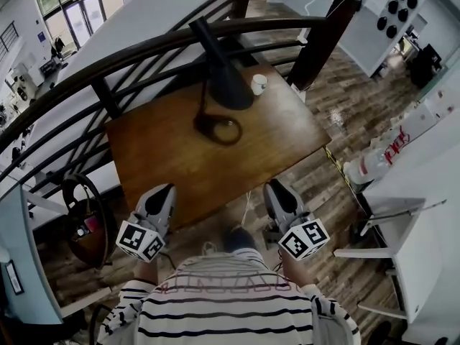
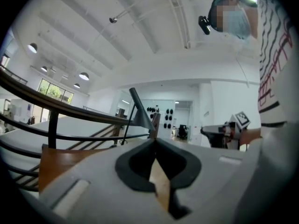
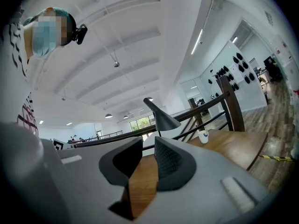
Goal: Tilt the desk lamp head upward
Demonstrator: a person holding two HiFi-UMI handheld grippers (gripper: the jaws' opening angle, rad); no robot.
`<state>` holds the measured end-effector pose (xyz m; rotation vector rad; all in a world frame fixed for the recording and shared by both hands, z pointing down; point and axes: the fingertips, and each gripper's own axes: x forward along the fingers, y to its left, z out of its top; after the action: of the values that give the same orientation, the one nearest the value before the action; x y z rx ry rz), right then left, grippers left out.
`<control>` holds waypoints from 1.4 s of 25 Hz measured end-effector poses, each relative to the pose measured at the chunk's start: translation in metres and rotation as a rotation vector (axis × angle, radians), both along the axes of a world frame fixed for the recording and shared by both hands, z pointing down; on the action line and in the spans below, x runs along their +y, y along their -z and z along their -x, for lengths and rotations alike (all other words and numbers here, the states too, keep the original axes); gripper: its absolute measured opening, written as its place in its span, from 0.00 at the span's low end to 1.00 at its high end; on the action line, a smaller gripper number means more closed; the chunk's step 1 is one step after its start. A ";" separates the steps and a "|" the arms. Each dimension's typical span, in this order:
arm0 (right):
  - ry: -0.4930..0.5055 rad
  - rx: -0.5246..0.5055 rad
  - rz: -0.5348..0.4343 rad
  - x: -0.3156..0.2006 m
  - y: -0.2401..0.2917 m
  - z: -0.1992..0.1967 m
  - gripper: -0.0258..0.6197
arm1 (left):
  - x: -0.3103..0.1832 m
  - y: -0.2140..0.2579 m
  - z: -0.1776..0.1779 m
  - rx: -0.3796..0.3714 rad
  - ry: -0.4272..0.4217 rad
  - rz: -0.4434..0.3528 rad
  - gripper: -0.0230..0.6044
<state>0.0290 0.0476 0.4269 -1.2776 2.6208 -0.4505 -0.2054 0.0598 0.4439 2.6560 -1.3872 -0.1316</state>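
While the desk lamp (image 1: pixel 228 85) stands far back on the table (image 1: pixel 172 164), a white cup (image 1: pixel 259 84) sits beside it, inside hidden. The left gripper (image 1: pixel 162 191) is pinched together; the right gripper (image 1: pixel 275 188) is apart and empty.

Table (image 1: pixel 180 157) smooth wood, slight sheen; desk lamp (image 1: pixel 227 85) matt black; cup (image 1: pixel 259 83) glossy.

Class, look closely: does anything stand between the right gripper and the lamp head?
Nothing visible does. Only bare table lies between the right gripper and the lamp head; the white cup sits off to the head's right.
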 end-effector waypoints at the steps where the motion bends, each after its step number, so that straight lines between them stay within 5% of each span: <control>1: -0.001 0.002 0.001 -0.004 -0.001 0.002 0.14 | -0.003 -0.003 0.001 0.002 -0.003 0.002 0.04; 14: 0.083 0.011 0.000 -0.090 -0.006 0.050 0.14 | -0.066 -0.004 0.034 -0.011 0.030 -0.008 0.09; 35: 0.139 0.115 0.051 -0.260 -0.035 0.012 0.18 | -0.255 0.009 -0.025 -0.116 0.030 -0.047 0.23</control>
<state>0.0168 -0.2120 0.4620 -1.1743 2.8243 -0.4826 -0.1807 -0.1949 0.4352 2.7215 -1.4761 -0.0136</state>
